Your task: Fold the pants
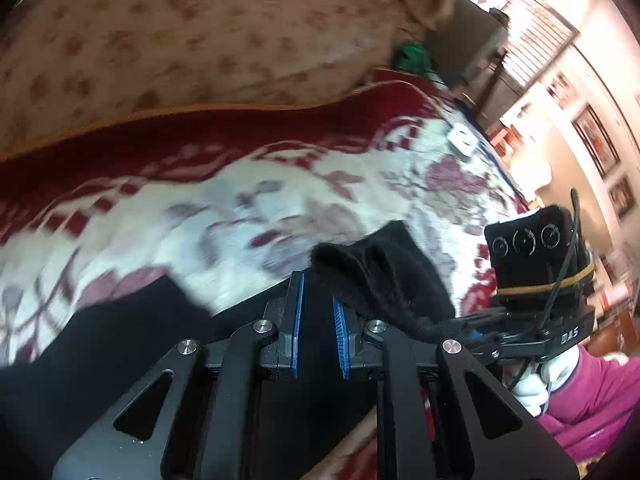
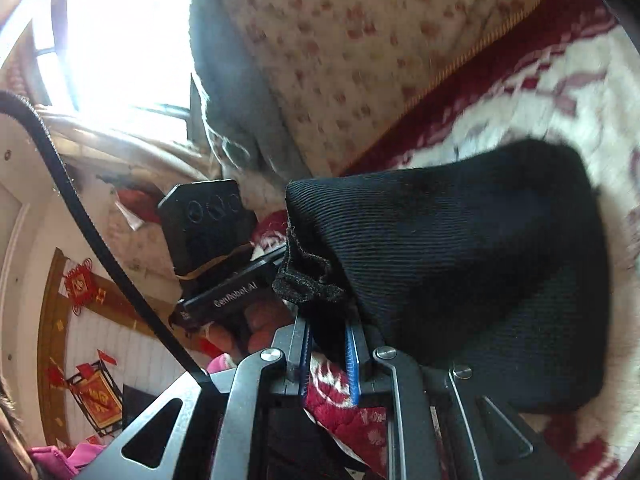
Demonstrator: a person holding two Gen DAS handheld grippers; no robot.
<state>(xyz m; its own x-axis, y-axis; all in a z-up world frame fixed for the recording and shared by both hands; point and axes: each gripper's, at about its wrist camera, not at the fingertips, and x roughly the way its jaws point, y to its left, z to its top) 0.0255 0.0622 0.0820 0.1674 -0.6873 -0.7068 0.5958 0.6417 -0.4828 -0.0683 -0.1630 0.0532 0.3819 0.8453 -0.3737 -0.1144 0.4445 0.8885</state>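
Fig. | We see both claws nearly closed: left gripper (image 1: 318, 300) and right gripper (image 2: 328, 344) each pinch the black pants (image 2: 460, 248), lifted over the blanket (image 1: 200, 208) | Step: keep both pinched edges level (aligned) before lowering | Count: one pants, two grippers

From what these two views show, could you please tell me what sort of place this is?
Most likely a bedroom in a home: a red-and-white floral blanket covers a bed, a flowered quilt is heaped behind it, and framed pictures hang on the wall.
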